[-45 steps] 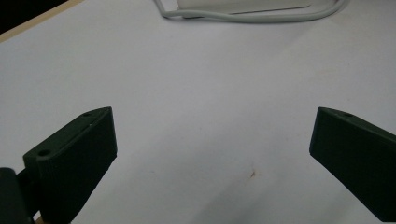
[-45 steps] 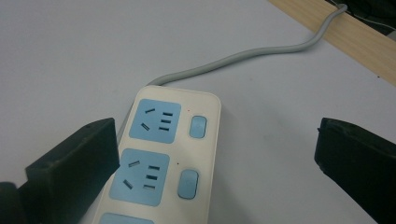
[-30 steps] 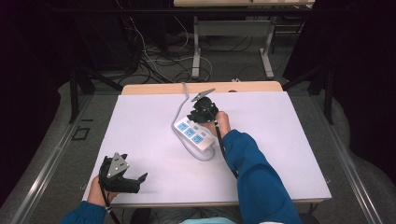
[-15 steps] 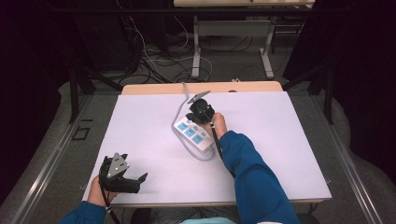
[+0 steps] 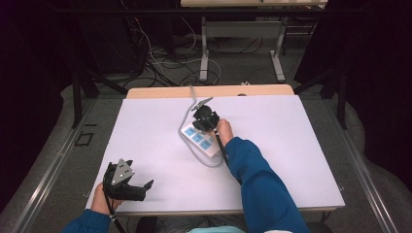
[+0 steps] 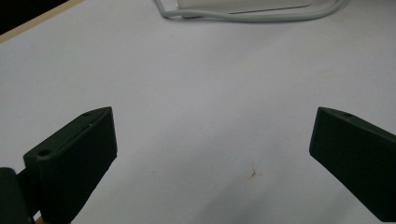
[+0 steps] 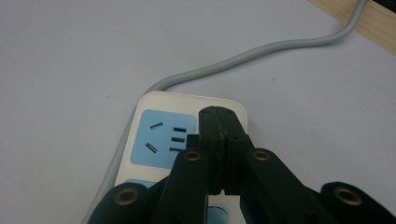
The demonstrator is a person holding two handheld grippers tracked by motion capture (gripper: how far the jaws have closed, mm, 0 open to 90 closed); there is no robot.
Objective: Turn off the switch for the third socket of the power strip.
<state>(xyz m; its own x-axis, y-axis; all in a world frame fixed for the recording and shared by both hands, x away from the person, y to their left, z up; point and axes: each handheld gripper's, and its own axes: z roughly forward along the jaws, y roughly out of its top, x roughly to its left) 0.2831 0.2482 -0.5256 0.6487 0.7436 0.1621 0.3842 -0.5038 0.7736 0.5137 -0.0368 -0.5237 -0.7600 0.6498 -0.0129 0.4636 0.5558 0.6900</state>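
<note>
A white power strip (image 5: 200,139) with blue socket faces lies near the middle of the white table (image 5: 291,145), and its grey cable (image 5: 188,99) runs off toward the far edge. My right gripper (image 5: 203,115) hovers over the strip's far end. In the right gripper view its jaws (image 7: 219,122) are pressed together with nothing between them, tips beside the end blue socket (image 7: 162,136) of the power strip (image 7: 219,103). I cannot tell whether the tips touch the strip. My left gripper (image 5: 145,186) rests near the front left edge, open and empty (image 6: 212,140).
The grey cable (image 7: 261,50) curves from the strip toward the wooden far edge (image 7: 359,21). A loop of cable (image 6: 261,16) lies along the strip's near side. Table legs and loose cables on the floor (image 5: 204,53) lie beyond the table.
</note>
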